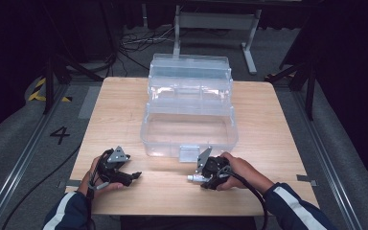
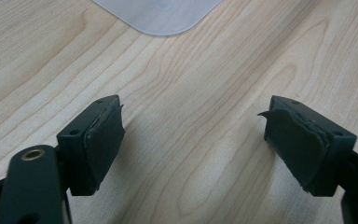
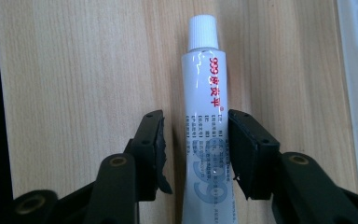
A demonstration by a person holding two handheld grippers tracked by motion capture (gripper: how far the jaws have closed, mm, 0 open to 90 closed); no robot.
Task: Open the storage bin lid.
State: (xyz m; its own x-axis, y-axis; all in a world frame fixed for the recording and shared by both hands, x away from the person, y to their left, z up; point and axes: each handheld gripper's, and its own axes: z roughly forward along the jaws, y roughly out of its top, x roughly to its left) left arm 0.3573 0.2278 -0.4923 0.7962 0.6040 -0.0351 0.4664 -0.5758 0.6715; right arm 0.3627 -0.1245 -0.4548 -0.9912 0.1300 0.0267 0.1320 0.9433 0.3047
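A white tube of ointment (image 3: 205, 116) with red print and a white screw cap lies flat on the wooden table (image 1: 268, 134), its cap (image 1: 191, 178) pointing left in the high view. My right gripper (image 3: 196, 123) straddles the tube's lower half. The right pad (image 3: 240, 140) sits almost against it, while a gap shows at the left pad (image 3: 156, 144), so the gripper is open around it. At the front left of the table my left gripper (image 1: 135, 176) rests low over bare wood. Its jaws (image 2: 191, 112) stand wide open with nothing between them.
A clear plastic toolbox (image 1: 148, 143) stands open in the middle of the table, its tiered trays (image 1: 189, 72) folded out behind it. Its latch (image 1: 189, 152) faces the hands. One rounded corner of the box (image 2: 158, 16) lies ahead of the left gripper. Cables trail across the floor beyond the table.
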